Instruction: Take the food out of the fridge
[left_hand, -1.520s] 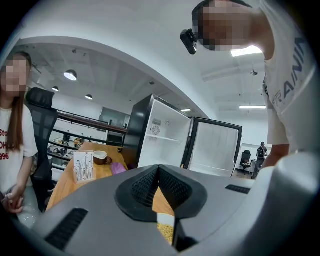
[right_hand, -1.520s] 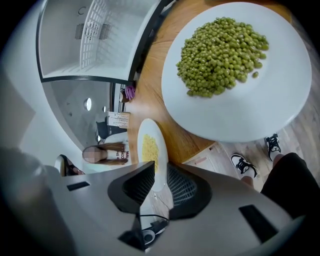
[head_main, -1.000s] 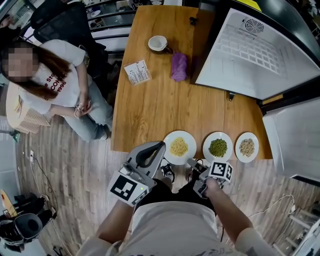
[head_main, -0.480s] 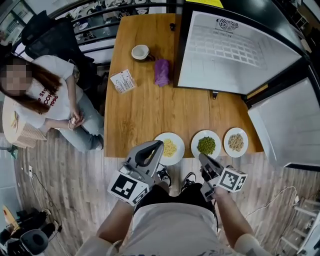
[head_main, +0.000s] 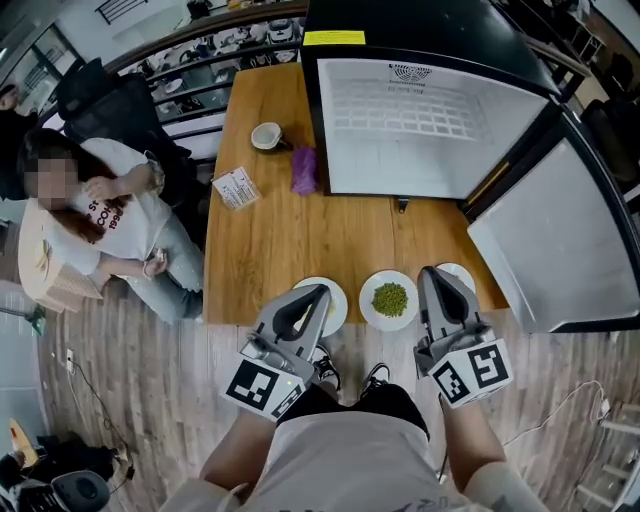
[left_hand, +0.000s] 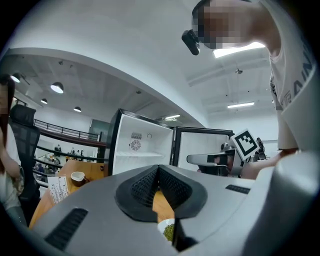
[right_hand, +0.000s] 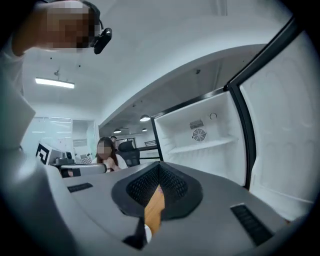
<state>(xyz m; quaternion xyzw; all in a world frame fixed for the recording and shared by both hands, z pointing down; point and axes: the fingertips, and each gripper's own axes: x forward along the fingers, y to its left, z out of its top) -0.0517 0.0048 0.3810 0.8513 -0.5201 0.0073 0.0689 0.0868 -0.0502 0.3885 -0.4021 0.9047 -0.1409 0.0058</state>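
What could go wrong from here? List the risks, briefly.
1. The plates sit at the table's near edge. In the head view the left gripper and the right gripper, its jaws just closed on nothing, overlap the outer plates, so a dip could knock one off.
2. The fridge door stands open beside the right gripper; a sideways swing might strike it.
3. The fridge looks empty, so reaching in may be pointless.

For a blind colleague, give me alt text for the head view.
Shut, empty left gripper and right gripper hover at a wooden table's near edge over three white plates, one holding green food, facing an open white fridge.
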